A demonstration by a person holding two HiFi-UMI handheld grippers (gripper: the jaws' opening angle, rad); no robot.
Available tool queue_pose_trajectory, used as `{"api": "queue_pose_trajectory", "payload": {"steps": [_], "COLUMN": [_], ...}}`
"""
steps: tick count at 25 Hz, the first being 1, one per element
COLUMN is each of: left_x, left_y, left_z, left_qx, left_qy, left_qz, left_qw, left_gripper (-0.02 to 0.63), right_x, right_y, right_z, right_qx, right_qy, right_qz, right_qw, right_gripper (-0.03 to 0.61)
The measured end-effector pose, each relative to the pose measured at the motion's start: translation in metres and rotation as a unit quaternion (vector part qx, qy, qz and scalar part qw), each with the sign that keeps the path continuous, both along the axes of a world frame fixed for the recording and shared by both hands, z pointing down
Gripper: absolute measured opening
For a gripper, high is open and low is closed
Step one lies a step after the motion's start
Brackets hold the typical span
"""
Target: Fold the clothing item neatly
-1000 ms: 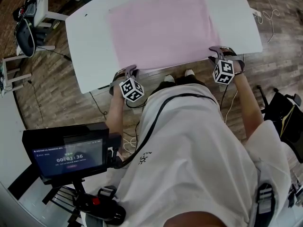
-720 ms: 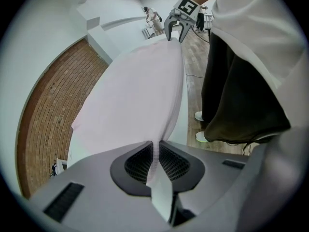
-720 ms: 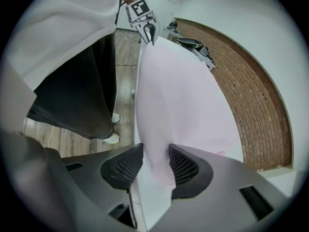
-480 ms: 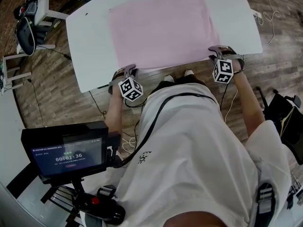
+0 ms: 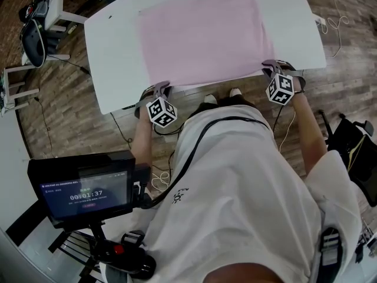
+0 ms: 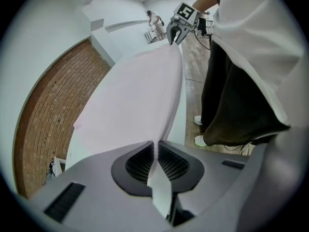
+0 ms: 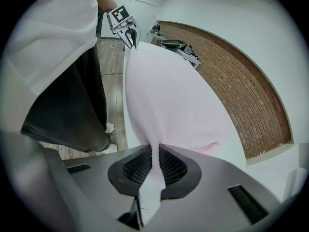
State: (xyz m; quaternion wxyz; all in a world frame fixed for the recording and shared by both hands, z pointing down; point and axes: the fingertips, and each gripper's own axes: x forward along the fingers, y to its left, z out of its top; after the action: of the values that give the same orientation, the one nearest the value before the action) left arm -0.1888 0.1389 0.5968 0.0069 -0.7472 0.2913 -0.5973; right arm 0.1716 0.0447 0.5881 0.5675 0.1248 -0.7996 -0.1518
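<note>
Pink garment (image 5: 200, 37) lies spread flat on the white table (image 5: 112, 52), its near hem at the table's near rim, nothing lifted yet. The left gripper (image 5: 156, 89) is clamped on the near left corner, and the right gripper (image 5: 272, 67) has just been closing its jaws and now pinches the near right corner. Judging by this, both grasps are made; carrying the hem to the far edge remains.

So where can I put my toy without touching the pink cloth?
Best: the bare white table left of the pink cloth. A narrower strip runs along its right side. Near edge is crowded: left gripper pinches the cloth, right gripper has just been closing on it.
</note>
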Motion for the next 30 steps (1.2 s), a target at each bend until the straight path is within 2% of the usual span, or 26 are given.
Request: {"api": "queue_pose_trajectory", "payload": {"steps": [7,15,20,30], "left_x": [-0.002,0.001,0.011,0.031], "left_y": [0.016,0.056,0.083,0.099], "left_z": [-0.017,-0.035,-0.041,-0.063], "left_qx": [0.006,0.002,-0.005,0.000], "left_qy": [0.013,0.031,0.048,0.070], "left_qz": [0.005,0.012,0.010,0.040], "left_qw": [0.9999,0.9994,0.9988,0.9968], "left_gripper": [0.032,0.032,0.032,0.032], "right_x": [-0.004,0.000,0.009,0.027], "right_y": [0.008,0.043,0.063,0.075], "right_z": [-0.023,-0.039,-0.043,-0.056], "right_qx": [0.004,-0.002,-0.004,0.015], "right_qy": [-0.017,-0.023,-0.021,-0.017], "right_qz": [0.021,0.029,0.036,0.057], "right_qw": [1.000,0.999,0.999,0.998], "right_gripper": [0.040,0.040,0.040,0.040]}}
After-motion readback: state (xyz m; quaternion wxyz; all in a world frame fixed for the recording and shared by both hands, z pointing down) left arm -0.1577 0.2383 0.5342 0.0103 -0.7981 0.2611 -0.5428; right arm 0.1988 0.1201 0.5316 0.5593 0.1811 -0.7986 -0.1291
